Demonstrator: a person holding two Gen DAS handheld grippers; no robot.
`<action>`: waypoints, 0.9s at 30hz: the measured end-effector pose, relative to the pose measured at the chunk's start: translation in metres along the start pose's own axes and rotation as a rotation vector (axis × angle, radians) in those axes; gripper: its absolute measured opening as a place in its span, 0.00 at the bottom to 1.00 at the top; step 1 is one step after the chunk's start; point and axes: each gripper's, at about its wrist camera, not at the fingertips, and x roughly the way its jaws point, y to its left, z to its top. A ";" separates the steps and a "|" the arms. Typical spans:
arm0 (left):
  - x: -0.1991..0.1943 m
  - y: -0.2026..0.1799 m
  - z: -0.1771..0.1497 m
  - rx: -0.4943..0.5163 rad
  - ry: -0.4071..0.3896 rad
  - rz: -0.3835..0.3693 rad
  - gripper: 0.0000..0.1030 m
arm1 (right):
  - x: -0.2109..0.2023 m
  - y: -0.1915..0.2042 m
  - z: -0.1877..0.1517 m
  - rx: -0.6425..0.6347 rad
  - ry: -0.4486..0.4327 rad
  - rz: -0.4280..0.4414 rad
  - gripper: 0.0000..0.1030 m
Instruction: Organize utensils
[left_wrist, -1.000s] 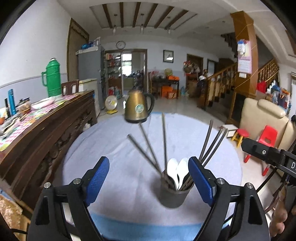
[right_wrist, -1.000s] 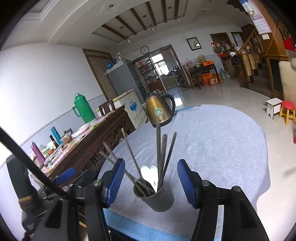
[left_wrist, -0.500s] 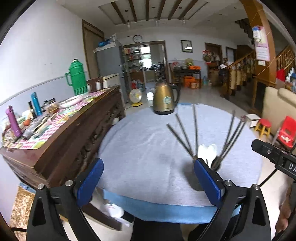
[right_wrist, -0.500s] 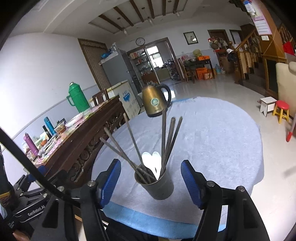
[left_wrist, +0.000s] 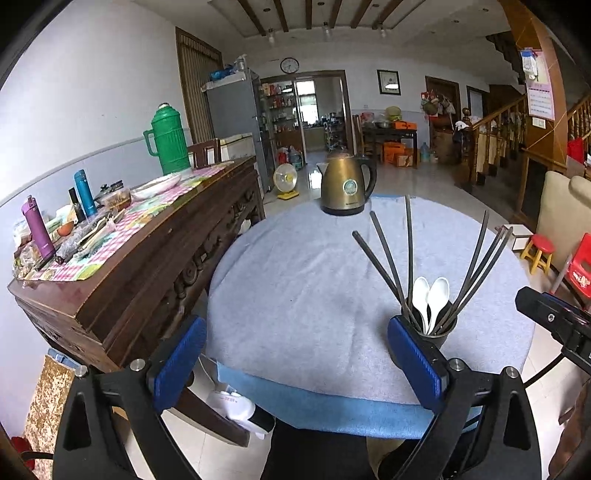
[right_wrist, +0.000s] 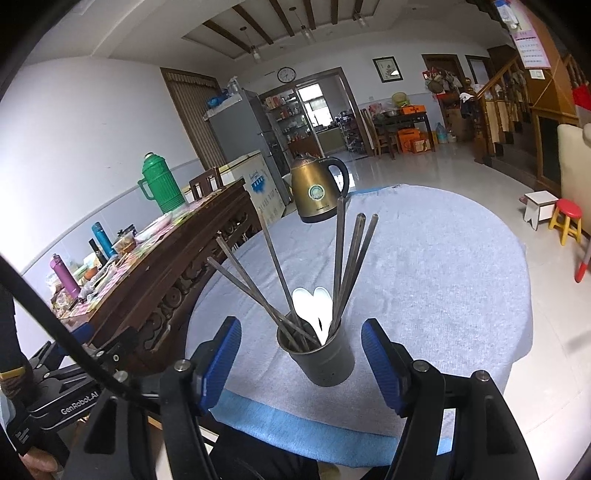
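While both grippers, left (left_wrist: 295, 362) and right (right_wrist: 301, 363), have just spread wide with nothing gripped, the cup (right_wrist: 325, 360) of chopsticks (right_wrist: 343, 258) and spoons (right_wrist: 314, 302) stands upright on the table (right_wrist: 443, 277).

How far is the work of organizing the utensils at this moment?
Done, it seems: the chopsticks and two white spoons stand in the metal cup on the table; no loose utensils show on its cloth. In hand: nothing. The right hand-held gripper is open around the cup without touching it; the left hand-held gripper is open and empty. Left: probably nothing.
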 end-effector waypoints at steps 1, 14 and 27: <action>0.002 -0.001 0.000 0.004 0.013 0.004 0.95 | 0.000 -0.001 0.000 0.002 0.001 0.000 0.69; 0.009 -0.005 -0.004 0.010 0.059 0.019 0.95 | 0.004 -0.002 -0.005 0.005 0.013 -0.004 0.69; 0.008 0.001 -0.002 -0.009 0.049 0.040 0.95 | 0.008 0.007 -0.011 -0.020 0.026 0.006 0.70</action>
